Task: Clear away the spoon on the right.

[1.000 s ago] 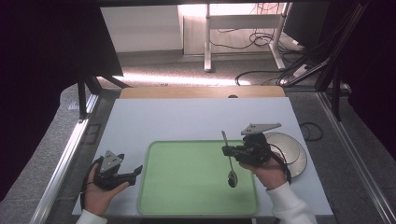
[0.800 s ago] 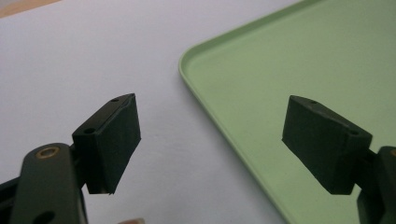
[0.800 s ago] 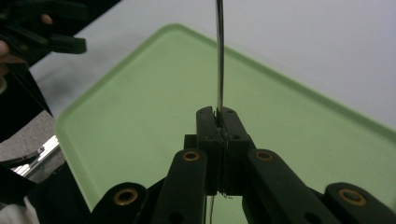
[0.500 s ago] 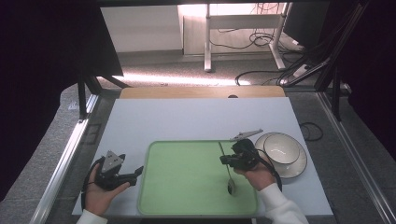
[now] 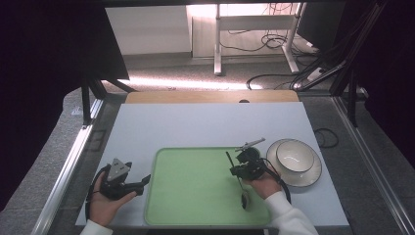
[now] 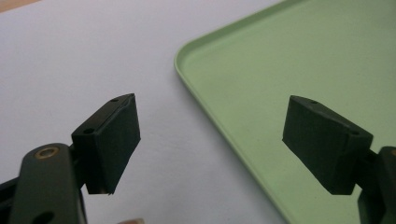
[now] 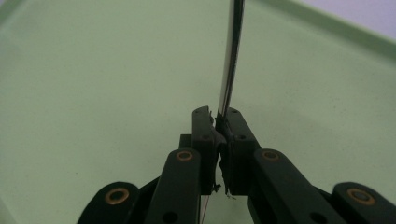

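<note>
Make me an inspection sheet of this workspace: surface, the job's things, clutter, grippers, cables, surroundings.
Surface: white table, with a wooden strip along its far edge.
Job's things: spoon held over the green tray, bowl end low at the tray's near part, handle toward the far side; whether it touches the tray cannot be told.
Clutter: bowl on a plate, right of the tray.
Grippers: right gripper has jaws just starting to open, pads at the spoon handle; left gripper has jaws wide apart, nothing between them, at the tray's left rim.
Cables: loose cables on the floor beyond the table.
Surroundings: desk legs behind, dark screens at both sides.
</note>
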The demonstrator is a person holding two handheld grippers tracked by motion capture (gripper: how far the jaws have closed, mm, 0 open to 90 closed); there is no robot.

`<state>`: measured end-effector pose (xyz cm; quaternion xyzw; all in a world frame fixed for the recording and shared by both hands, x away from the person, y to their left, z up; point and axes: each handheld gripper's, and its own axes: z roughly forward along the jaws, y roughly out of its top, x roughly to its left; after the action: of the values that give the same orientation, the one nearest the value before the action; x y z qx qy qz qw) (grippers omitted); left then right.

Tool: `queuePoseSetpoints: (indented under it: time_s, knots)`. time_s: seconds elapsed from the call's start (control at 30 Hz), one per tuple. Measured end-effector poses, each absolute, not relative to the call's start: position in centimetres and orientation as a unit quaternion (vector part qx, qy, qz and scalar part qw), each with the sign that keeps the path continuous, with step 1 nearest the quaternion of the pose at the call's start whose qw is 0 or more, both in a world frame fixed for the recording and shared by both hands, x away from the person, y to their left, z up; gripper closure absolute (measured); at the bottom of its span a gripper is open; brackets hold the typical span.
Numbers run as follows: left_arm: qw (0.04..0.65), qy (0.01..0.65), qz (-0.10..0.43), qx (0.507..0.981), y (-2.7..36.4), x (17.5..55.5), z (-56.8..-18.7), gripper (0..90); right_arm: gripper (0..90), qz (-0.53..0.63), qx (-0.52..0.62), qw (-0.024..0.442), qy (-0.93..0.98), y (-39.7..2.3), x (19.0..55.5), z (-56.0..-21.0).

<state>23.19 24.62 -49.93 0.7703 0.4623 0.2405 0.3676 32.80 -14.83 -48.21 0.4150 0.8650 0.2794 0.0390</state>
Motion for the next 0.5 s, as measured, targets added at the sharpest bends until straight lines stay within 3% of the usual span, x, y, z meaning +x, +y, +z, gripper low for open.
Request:
queuePoseSetpoints:
  time_s: [0.5]
  knots:
    - [0.365,0.463,0.237,0.772,24.65,23.28,-50.1,18.5,82.8,0.258,0.419,0.041,0.869,-14.53,32.91,-48.78]
